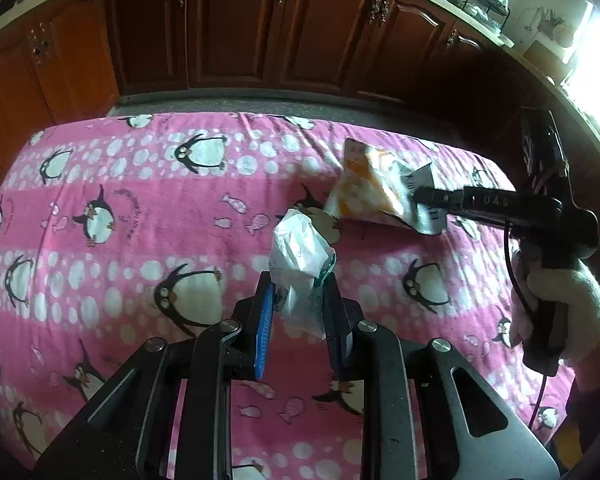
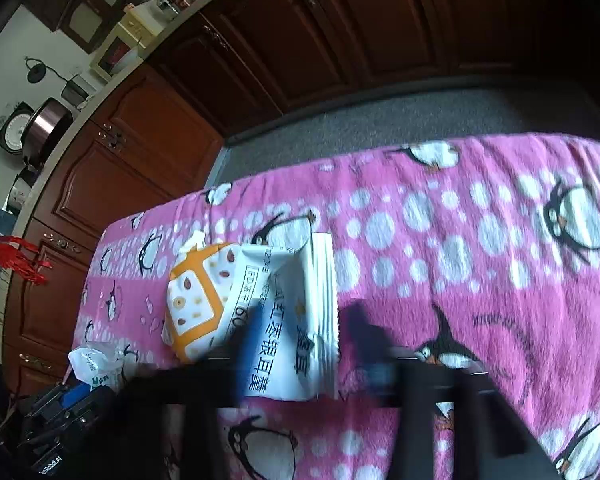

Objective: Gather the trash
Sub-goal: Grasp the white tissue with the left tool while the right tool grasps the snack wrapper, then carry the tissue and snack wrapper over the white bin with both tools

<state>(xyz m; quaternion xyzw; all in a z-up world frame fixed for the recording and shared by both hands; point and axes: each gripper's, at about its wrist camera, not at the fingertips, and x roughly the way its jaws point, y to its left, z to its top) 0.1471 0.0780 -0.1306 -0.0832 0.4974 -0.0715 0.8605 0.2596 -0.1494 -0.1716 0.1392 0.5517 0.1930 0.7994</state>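
1. left gripper [image 1: 296, 300]: jaws drawn in close, pinching a crumpled white plastic wrapper [image 1: 300, 256] between the blue pads; the wrapper sticks up beyond the fingertips, above the blanket.
2. right gripper [image 1: 420, 196], seen from the left wrist view: narrow black fingers nearly together, tips on the white printed end of an orange-and-white snack bag [image 1: 374, 188]. a hand [image 1: 568, 300] in a pale glove grips its handle at the right.
3. right wrist view: the gripper's own fingers are blurred, dark shapes either side of the snack bag's [image 2: 260, 312] near end; the grip itself reads as closed on the bag.
4. the bag lies on a pink penguin blanket [image 1: 120, 208], toward its far right part; the white wrapper is just beside it, nearer the middle.
5. background: dark wooden cabinets [image 1: 236, 24] beyond a strip of grey floor [image 2: 380, 120].
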